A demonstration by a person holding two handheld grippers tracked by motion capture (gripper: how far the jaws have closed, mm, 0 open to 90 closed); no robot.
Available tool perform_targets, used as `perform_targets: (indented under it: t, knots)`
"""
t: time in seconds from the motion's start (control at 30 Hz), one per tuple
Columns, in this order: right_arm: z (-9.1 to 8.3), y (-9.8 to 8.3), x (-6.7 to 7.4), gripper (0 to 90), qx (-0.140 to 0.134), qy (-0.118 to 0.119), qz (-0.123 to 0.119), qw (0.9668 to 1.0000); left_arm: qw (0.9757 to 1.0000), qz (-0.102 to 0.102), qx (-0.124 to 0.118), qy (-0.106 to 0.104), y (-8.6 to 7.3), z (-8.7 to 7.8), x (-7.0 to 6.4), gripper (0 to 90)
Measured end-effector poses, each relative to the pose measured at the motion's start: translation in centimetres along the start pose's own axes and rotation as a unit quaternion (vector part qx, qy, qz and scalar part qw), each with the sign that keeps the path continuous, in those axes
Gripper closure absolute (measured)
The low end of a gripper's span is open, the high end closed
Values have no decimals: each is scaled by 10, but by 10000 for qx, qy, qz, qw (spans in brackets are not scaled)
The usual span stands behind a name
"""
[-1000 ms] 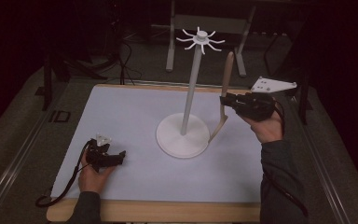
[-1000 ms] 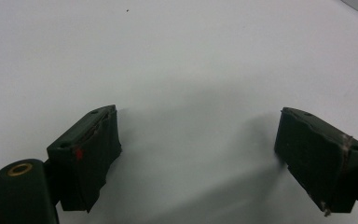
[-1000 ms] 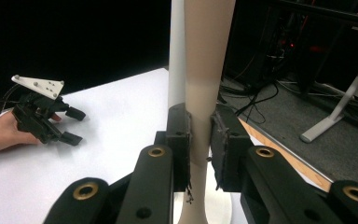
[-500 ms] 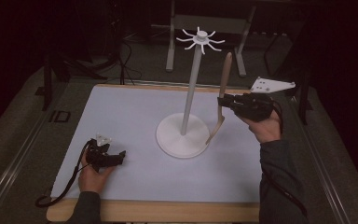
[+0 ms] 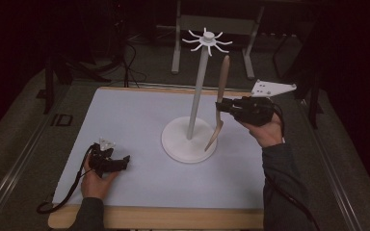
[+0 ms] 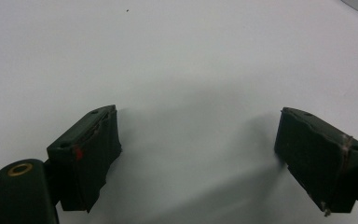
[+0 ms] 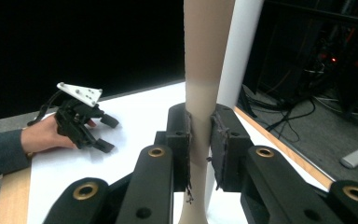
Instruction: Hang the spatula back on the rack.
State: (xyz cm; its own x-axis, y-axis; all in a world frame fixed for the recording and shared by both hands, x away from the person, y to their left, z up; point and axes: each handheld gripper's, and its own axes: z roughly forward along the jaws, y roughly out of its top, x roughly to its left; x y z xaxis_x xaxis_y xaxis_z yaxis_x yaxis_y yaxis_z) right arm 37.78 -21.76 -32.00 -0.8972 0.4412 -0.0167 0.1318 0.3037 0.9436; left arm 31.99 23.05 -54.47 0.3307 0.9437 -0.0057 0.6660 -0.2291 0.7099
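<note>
A white stand (image 5: 189,139) with a tall pole and a ring of hooks (image 5: 206,40) at its top stands mid-table. My right gripper (image 5: 220,107) is shut on a long wooden spoon (image 5: 221,98), held nearly upright just right of the pole, bowl end down over the stand's base. In the right gripper view the spoon's handle (image 7: 200,116) is pinched between both pads, with the pole (image 7: 240,51) right behind it. My left gripper (image 5: 123,162) rests on the white table surface at the front left, open, with nothing between its pads (image 6: 91,149).
The white mat (image 5: 125,120) covers a wooden table (image 5: 154,219). Metal frame legs (image 5: 176,43) and cables lie on the dark floor beyond the far edge. The left hand and its gripper (image 7: 81,119) show far off in the right gripper view.
The right gripper has shifted the spoon slightly, its lower end now a bit nearer the stand's base. The left gripper has stayed in place.
</note>
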Motion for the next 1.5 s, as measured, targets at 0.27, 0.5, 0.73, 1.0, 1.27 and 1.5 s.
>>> perform_targets:
  t: [0.27,0.5,0.73,1.0,1.27,1.5]
  knots:
    - [10,9,10,784,-98,225,-134,9996,10000,6,-1,3,0,0,0,141]
    - [19,15,17,783,-97,328,-224,9992,10000,13,1,4,0,0,0,141]
    - [32,20,20,783,-100,439,-248,9987,10000,12,1,5,0,0,0,141]
    - [57,25,20,783,-94,578,-180,9981,10000,12,1,4,0,0,0,142]
    - [73,29,20,784,-110,594,-117,9981,10000,15,1,4,0,0,0,141]
    - [83,32,13,783,-217,549,49,9982,10000,13,1,3,0,0,0,141]
